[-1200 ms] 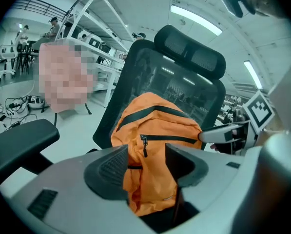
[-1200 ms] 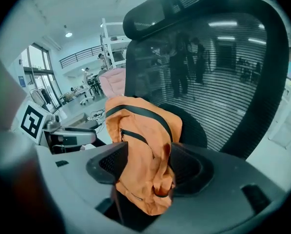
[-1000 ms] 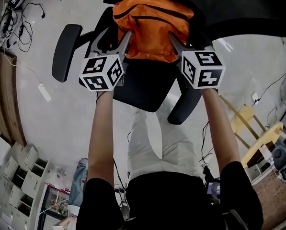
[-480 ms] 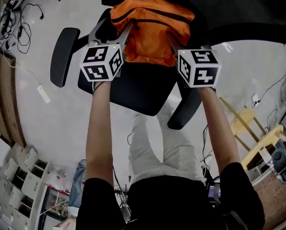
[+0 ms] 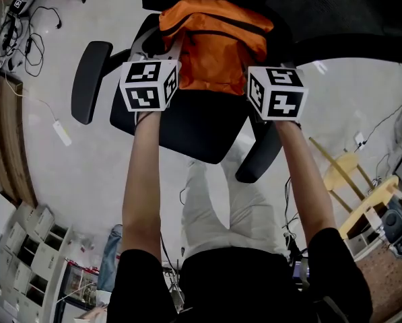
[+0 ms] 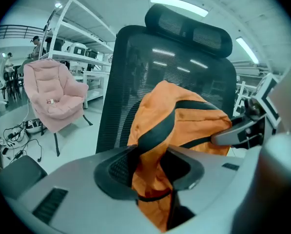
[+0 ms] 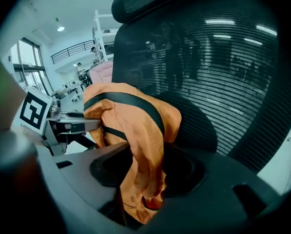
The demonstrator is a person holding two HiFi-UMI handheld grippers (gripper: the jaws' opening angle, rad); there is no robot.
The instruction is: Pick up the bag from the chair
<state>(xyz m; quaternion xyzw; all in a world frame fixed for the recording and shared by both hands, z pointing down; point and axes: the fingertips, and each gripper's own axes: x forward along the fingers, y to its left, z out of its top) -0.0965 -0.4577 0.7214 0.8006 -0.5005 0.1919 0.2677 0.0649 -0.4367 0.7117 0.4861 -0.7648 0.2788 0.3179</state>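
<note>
Orange bag, black chair, pale floor

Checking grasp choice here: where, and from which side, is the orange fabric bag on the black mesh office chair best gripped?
The orange fabric bag leans slumped against the black mesh chair back, so I would come from the open seat front and pinch loose cloth on its two flanks. The left gripper and right gripper, fingers just closing, each hold such a fold.

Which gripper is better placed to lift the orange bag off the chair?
Left, probably. Both grippers' jaws have just been closing on the orange bag, but the left gripper pinches its fabric tighter than the right gripper.
</note>
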